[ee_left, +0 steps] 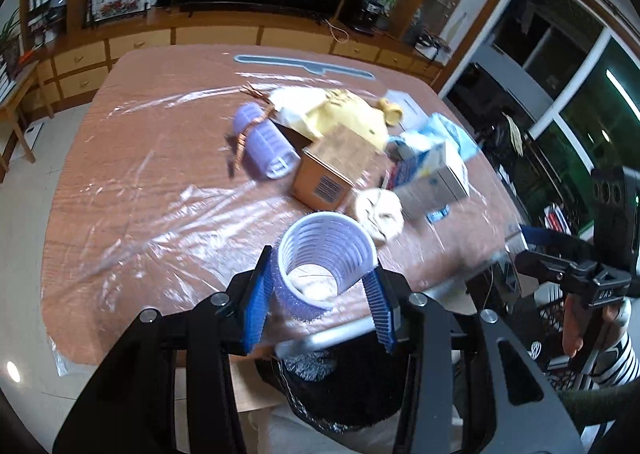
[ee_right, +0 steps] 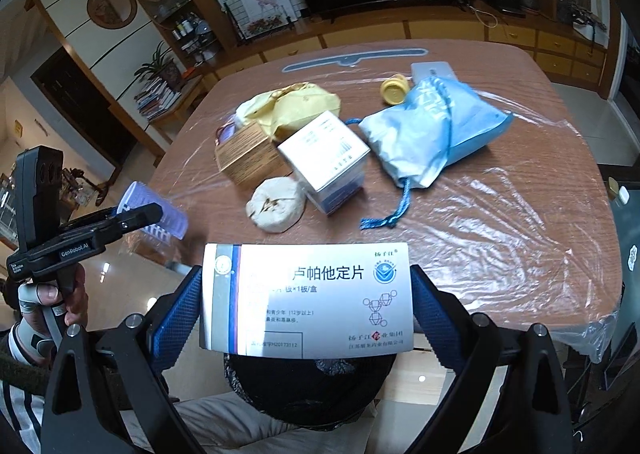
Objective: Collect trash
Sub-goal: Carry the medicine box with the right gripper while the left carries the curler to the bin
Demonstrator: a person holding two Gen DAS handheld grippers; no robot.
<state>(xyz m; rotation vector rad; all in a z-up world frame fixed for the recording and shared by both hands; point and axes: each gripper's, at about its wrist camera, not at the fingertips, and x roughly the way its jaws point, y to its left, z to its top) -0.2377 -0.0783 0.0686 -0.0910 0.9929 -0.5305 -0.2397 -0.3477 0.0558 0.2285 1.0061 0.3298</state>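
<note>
My left gripper is shut on a purple hair roller, held above the table's near edge over a black trash bag. It also shows in the right wrist view. My right gripper is shut on a white medicine box above the same black bag. On the table lie a second purple roller, a brown carton, a white-blue box, a crumpled tissue wad, a yellow bag, a blue drawstring pouch and a yellow cap.
The brown table is covered with clear plastic film. A grey-blue strip lies at its far edge. A TV cabinet with drawers stands behind. The other hand-held gripper shows at the right.
</note>
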